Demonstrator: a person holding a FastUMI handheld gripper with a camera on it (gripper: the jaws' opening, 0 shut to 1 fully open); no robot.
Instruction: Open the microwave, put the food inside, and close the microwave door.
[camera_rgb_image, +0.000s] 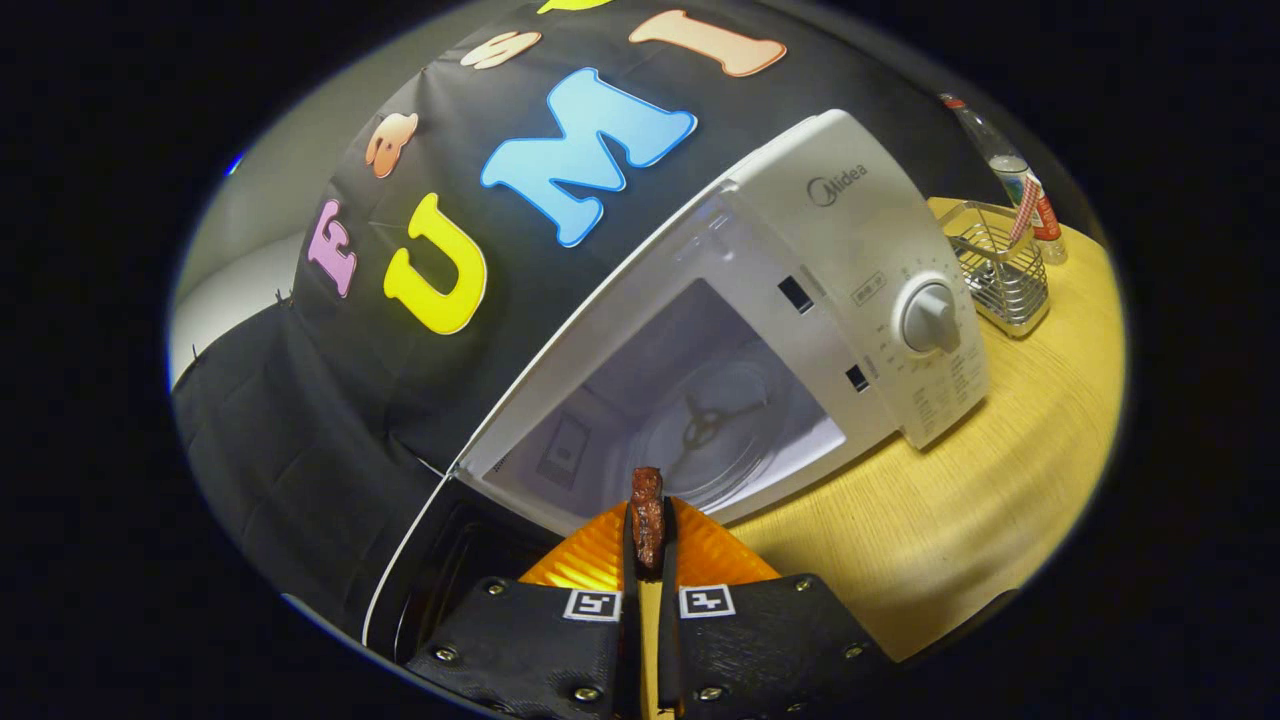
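A white microwave (850, 260) stands on the wooden table with its door (440, 570) swung wide open toward me on the left. Inside the cavity lies the round glass turntable (720, 425). My gripper (648, 530) is shut on a small brown piece of food (647, 515), which sticks up from between the two fingertips. The food hangs just in front of the cavity's opening, a little above the lower sill. A round control knob (930, 318) sits on the panel right of the cavity.
The wooden table (960, 500) spreads to the right of the fingers. Beyond the microwave's right side stand a wire rack (1005, 270) and a clear bottle (1010, 165). The black cloth wall hangs behind and left of the microwave.
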